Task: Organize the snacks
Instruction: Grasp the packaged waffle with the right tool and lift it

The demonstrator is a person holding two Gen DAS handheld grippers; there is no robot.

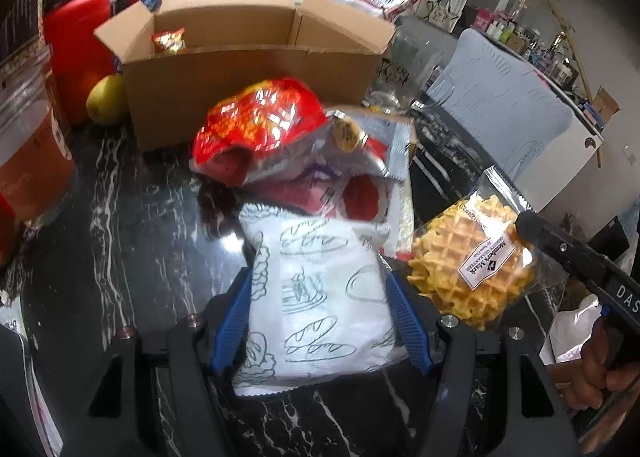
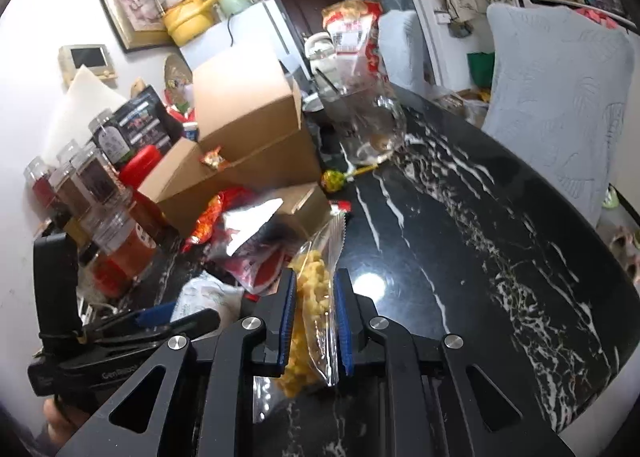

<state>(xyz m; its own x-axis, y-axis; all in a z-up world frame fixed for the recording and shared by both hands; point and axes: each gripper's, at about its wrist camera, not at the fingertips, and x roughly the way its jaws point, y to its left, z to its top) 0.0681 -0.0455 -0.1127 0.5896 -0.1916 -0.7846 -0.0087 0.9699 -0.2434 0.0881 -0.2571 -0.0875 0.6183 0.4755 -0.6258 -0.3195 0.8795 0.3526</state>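
Note:
My left gripper (image 1: pixel 320 285) is closed around a white snack packet (image 1: pixel 320 297) printed with bread drawings, which lies on the black marble table (image 1: pixel 120 225). Beyond it lies a pile of red and silver snack bags (image 1: pixel 280 137). An open cardboard box (image 1: pixel 248 69) stands behind the pile with a small red snack (image 1: pixel 170 40) inside. My right gripper (image 2: pixel 312 289) is shut on a clear bag of waffle (image 2: pixel 312 297) and holds it above the table; the waffle also shows in the left wrist view (image 1: pixel 468 269).
Jars and a red container (image 1: pixel 76 53) stand at the left with a yellow-green fruit (image 1: pixel 106 99). A glass pitcher (image 2: pixel 372 125) and a lollipop (image 2: pixel 334 178) lie behind the box. Grey cushioned chairs (image 2: pixel 560 105) stand to the right.

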